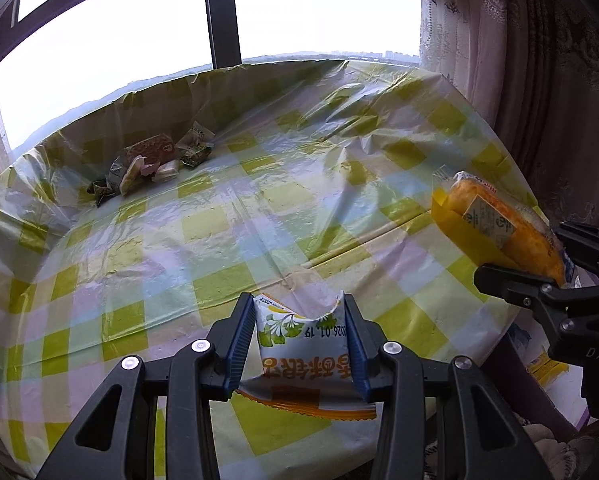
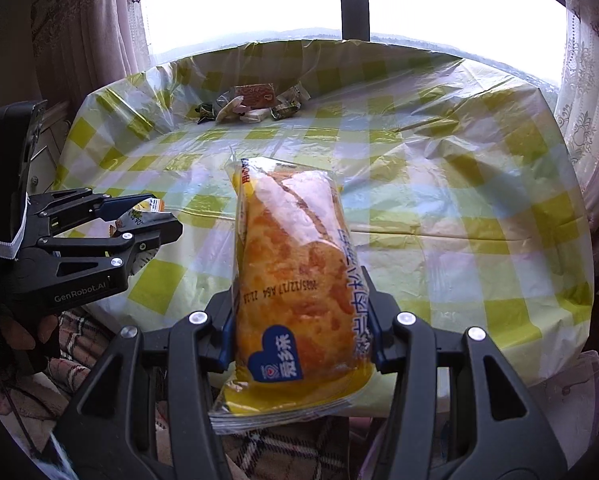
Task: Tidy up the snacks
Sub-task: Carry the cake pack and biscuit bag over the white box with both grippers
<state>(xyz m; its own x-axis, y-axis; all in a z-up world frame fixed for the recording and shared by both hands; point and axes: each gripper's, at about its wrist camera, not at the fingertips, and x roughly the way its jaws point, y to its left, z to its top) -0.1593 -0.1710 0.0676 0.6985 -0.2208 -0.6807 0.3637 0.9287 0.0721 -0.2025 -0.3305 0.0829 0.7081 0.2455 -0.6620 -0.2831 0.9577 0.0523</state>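
Left gripper [image 1: 299, 334] clamps a small white flower-printed snack packet [image 1: 301, 344]; right gripper [image 2: 301, 300] grips a long clear-wrapped orange bread roll [image 2: 289, 272] (both above the near table edge). Far across the green-checked plastic tablecloth [image 1: 259, 208], a cluster of small wrapped snacks [image 1: 151, 162] lies by the window [image 1: 119, 40].

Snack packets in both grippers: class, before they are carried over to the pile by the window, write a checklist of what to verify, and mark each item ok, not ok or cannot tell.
1. Left gripper clamped on the white snack packet, pads on both sides: ok.
2. Right gripper clamped on the bread packet: ok.
3. Bread packet gripped near its lower end, most of it standing out past the fingers, so it may sag: cannot tell.
4. Checked tablecloth between the grippers and the snack pile bare: ok.
5. The two grippers apart, not touching: ok.
6. Free space beside the pile: ok.
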